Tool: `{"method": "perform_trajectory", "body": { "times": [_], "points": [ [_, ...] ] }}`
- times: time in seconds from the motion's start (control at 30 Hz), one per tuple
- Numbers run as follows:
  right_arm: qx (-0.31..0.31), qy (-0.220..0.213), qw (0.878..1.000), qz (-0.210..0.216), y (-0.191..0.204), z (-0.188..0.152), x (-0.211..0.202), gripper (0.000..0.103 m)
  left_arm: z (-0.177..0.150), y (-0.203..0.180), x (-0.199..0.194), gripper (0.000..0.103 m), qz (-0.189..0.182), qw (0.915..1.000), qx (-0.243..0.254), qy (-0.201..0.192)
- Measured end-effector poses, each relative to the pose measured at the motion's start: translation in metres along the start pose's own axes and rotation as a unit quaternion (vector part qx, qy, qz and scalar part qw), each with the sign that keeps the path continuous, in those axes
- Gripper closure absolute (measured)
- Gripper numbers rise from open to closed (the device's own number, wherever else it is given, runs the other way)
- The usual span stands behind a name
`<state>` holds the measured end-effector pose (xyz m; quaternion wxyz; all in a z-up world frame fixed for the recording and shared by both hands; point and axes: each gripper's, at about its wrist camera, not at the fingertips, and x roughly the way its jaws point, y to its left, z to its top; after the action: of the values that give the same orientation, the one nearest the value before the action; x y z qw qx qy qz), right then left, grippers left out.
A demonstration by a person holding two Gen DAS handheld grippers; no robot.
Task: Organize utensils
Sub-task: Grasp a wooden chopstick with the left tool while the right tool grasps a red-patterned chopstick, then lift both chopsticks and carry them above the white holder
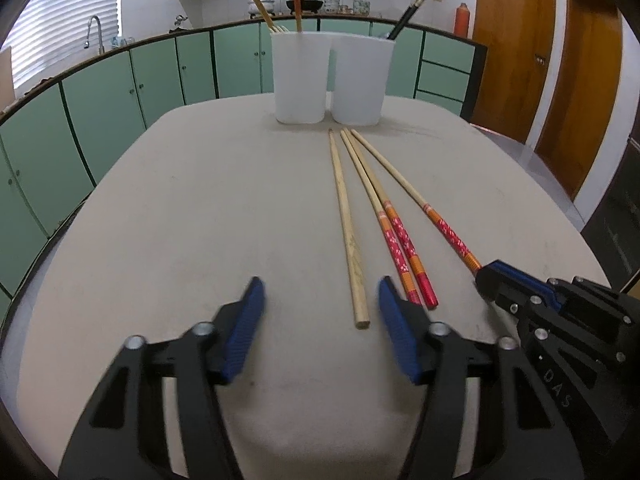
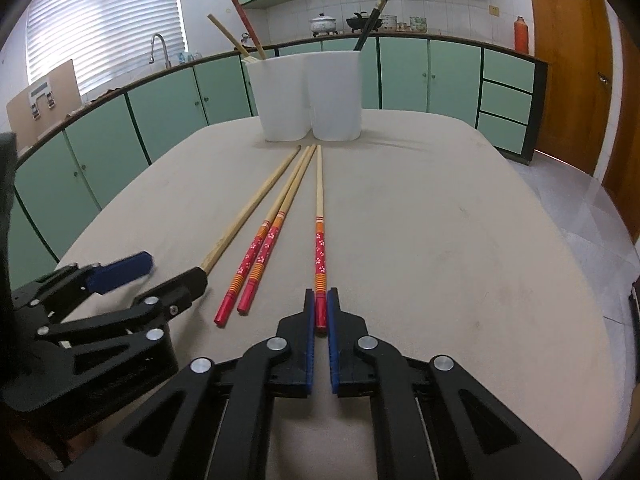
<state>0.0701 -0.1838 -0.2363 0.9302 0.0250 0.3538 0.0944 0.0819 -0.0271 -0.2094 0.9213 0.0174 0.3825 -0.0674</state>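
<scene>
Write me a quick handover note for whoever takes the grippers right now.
Right gripper: closed on the red end of the lone red-handled chopstick, which lies on the table.
Left gripper: open, straddling the plain wooden chopstick's near end.
Red-handled pair lies between them.
Done: some chopsticks already stand in the two white cups.
Left: four chopsticks to put away.

Both tools share one build: the left black skeletal two-finger gripper (image 1: 320, 300), lower frame, has ribbed blue rubber pads (image 1: 245, 330), triangular cut-outs and round silver pivot screws (image 1: 135, 343). The right black gripper (image 2: 320, 300) matches; "DAS" lettering marks its body.
</scene>
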Motion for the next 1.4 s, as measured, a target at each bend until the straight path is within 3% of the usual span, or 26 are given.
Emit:
{"method": "perform_trajectory", "body": {
  "times": [0.17, 0.23, 0.3, 0.5, 0.9, 1.4],
  "points": [
    [0.005, 0.0, 1.0, 0.004, -0.002, 0.0, 0.0, 0.097, -0.001, -0.006, 0.002, 0.062, 0.009, 0.9999, 0.014, 0.004],
    [0.007, -0.001, 1.0, 0.006, -0.003, 0.001, 0.0, 0.097, -0.001, -0.009, 0.002, 0.085, 0.0, 0.9998, 0.02, 0.003],
    [0.009, -0.001, 1.0, 0.007, -0.004, 0.001, 0.0, 0.097, -0.002, -0.011, 0.002, 0.097, -0.013, 0.9997, 0.021, 0.004],
    [0.014, -0.007, 1.0, 0.008, -0.007, 0.002, -0.004, 0.097, 0.002, -0.006, -0.003, 0.097, -0.026, 0.9996, 0.007, 0.001],
    [0.001, -0.066, 0.998, -0.003, -0.014, 0.033, -0.042, 0.097, 0.035, -0.007, -0.055, 0.097, -0.023, 0.9965, 0.017, -0.078],
    [-0.021, -0.134, 0.99, 0.03, -0.017, 0.114, -0.09, 0.097, 0.106, 0.003, -0.103, 0.097, -0.043, 0.9857, 0.011, -0.162]
  ]
}}
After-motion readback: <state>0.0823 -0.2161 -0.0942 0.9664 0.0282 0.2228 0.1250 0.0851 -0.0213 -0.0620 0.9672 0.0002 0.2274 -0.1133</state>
